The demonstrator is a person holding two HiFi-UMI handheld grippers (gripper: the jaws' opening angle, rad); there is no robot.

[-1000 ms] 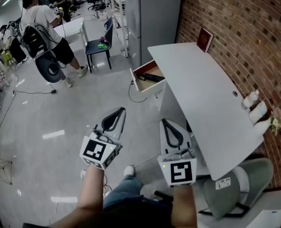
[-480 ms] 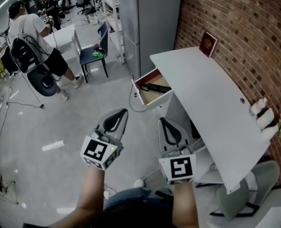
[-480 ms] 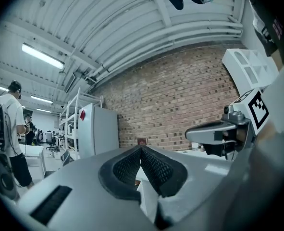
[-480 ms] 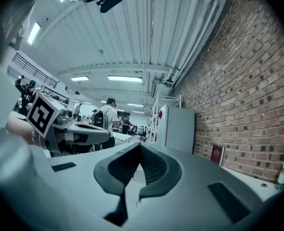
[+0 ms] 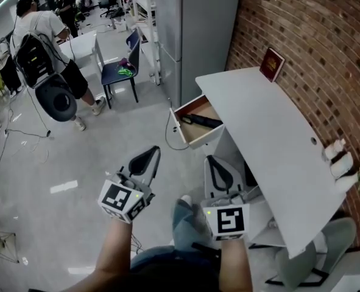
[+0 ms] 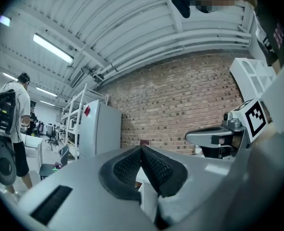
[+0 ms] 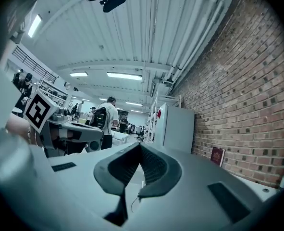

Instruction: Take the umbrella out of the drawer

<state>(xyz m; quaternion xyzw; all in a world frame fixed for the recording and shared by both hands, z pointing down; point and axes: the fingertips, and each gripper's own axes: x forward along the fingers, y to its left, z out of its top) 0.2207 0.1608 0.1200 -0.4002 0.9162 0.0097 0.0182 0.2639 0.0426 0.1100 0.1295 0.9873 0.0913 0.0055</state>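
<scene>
left tool, right tool nearer open drawer

The wall was rough red brick. The desk top looked smooth and matt, a pale grey. The drawer looked like light wood inside. The umbrella in it was black and dull, too small to tell its cloth. The floor was smooth and shiny, with lights glinting on it. The tall cabinet looked like smooth grey metal. The left gripper and the right gripper were smooth grey plastic. Their pads were black, dull and bumpy, like rubber.
</scene>
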